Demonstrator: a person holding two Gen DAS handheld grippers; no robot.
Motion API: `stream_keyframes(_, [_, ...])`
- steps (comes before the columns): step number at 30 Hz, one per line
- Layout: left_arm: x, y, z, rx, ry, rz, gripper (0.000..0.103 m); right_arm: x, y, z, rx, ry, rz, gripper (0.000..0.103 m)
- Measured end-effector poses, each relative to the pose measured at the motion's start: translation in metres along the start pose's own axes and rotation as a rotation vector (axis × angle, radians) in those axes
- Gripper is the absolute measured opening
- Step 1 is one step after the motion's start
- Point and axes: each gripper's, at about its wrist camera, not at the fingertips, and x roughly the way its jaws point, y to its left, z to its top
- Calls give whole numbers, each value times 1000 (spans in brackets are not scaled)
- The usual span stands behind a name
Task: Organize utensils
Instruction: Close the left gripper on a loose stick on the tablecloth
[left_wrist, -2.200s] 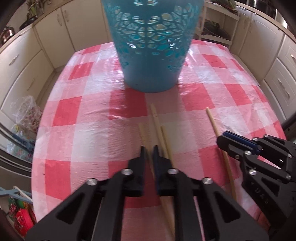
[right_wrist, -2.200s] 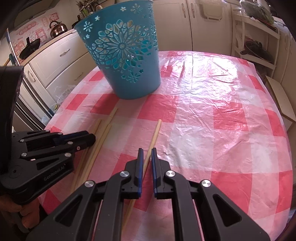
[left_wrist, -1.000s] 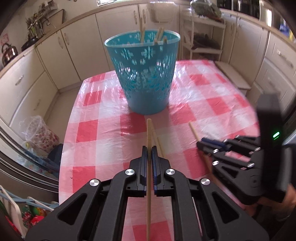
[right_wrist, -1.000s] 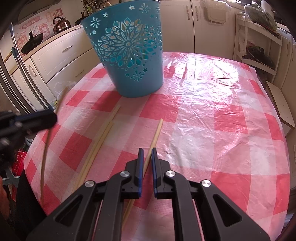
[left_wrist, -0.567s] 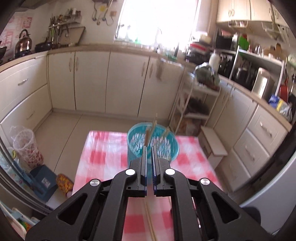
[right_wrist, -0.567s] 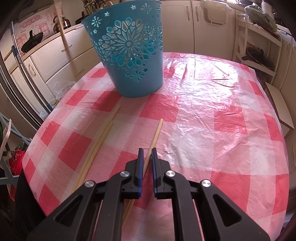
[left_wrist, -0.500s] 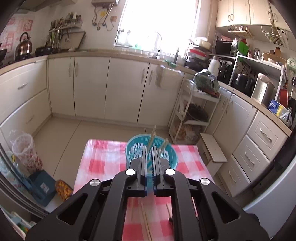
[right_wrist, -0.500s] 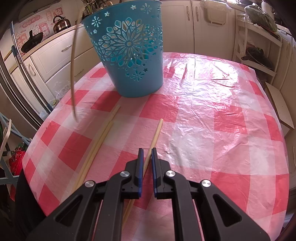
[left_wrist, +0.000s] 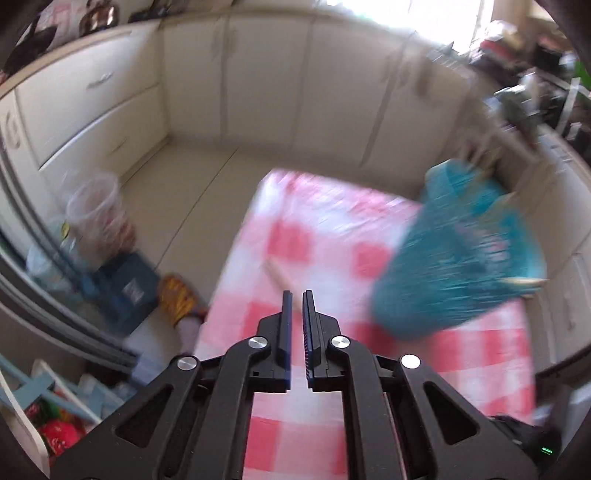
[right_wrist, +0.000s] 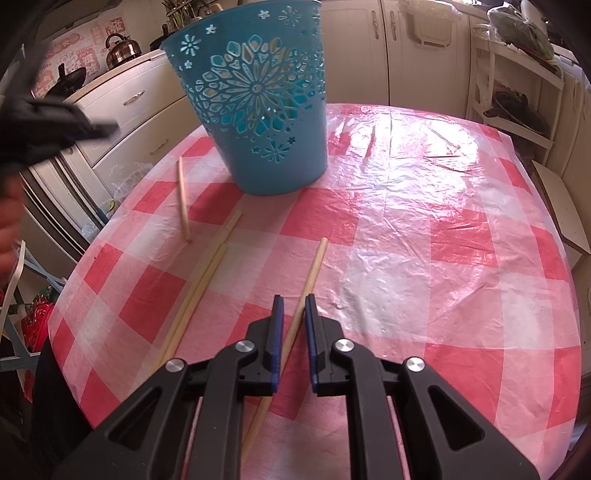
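Observation:
A blue cut-out basket (right_wrist: 258, 107) stands on the red-checked table (right_wrist: 424, 258), with chopsticks inside; it shows blurred in the left wrist view (left_wrist: 454, 258). One chopstick (right_wrist: 183, 199) lies to the left of the basket, apart from any gripper; it also shows in the left wrist view (left_wrist: 279, 275). Two chopsticks (right_wrist: 199, 288) lie side by side on the table. A single chopstick (right_wrist: 306, 284) runs between my right gripper's (right_wrist: 293, 310) slightly parted fingers. My left gripper (left_wrist: 296, 306) is high over the table's left side, fingers nearly together and empty; it appears blurred in the right wrist view (right_wrist: 48, 125).
Cream kitchen cabinets (left_wrist: 258, 85) surround the table. Bags and a blue box (left_wrist: 122, 288) sit on the floor to the left. A rack with pans (right_wrist: 517, 110) stands at the right. The table's left edge is close to the loose chopstick.
The left gripper, raised over the basket with a chopstick, no longer holds it; that chopstick now lies on the table left of the basket. The left gripper swung left. The right gripper stayed.

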Motion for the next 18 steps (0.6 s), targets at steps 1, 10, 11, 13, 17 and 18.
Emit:
stream_keyframes(1, [19,1,0,2,34,11,9,0,2,0,-8,0,0,19])
stream_keyframes(10, [83,-40,19,56,54,203,57,1,5,1,-16,2,15,26])
stream_keyframes(11, [87,-40,21,48,59,241,57,1,5,1,-13,2,18,26])
stream_keyframes(13, [94,-35,21,17,76,277,57,1,3,2,-8,2,23,26])
stream_keyframes(17, [108,-36,13,50,100,291,57,1,4,3,-12,3,26,29])
stream_keyframes(18, [108,-36,12,65,92,292,57,1,4,3,-15,3,26,29])
